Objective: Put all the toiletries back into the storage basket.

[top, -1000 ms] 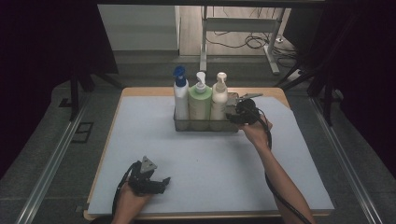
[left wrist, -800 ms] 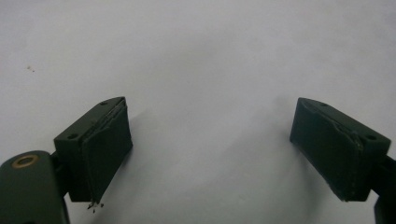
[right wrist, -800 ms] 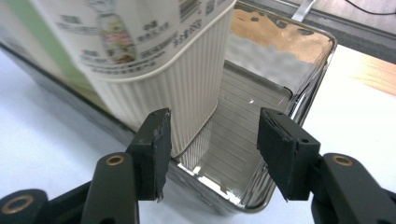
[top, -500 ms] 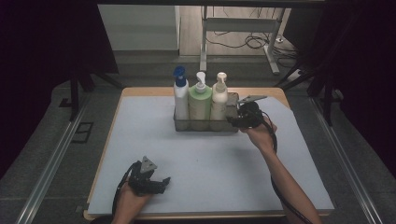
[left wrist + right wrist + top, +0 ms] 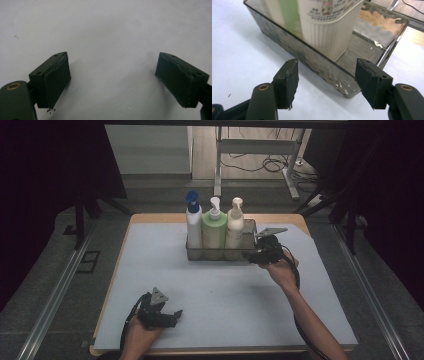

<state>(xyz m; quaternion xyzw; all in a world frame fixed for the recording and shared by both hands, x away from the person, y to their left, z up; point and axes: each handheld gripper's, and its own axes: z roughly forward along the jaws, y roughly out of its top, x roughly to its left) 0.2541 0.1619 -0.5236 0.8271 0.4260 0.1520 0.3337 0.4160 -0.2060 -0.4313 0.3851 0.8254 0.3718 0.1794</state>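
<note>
Small printed lines and a colourful floral graphic on the label of the cream ribbed plastic pump bottle [image 5: 329,27] standing in the clear smoked plastic tray [image 5: 372,32]; lettering too small to read.

From above the near edge we are looking down the worktop [image 5: 150,270]; the right gripper [image 5: 325,85] view is sharing its tray [image 5: 329,72] close up.

Setting: lab recording bay, as I read it from my remote seat. Table [image 5: 150,270] with pale grey mat and wooden edge; black curtains [image 5: 50,180] beyond my left claw [image 5: 170,316]; metal rails [image 5: 55,290] flanking; cables [image 5: 265,165] and metal stand legs [image 5: 290,175] on the floor far beyond both claws.
</note>
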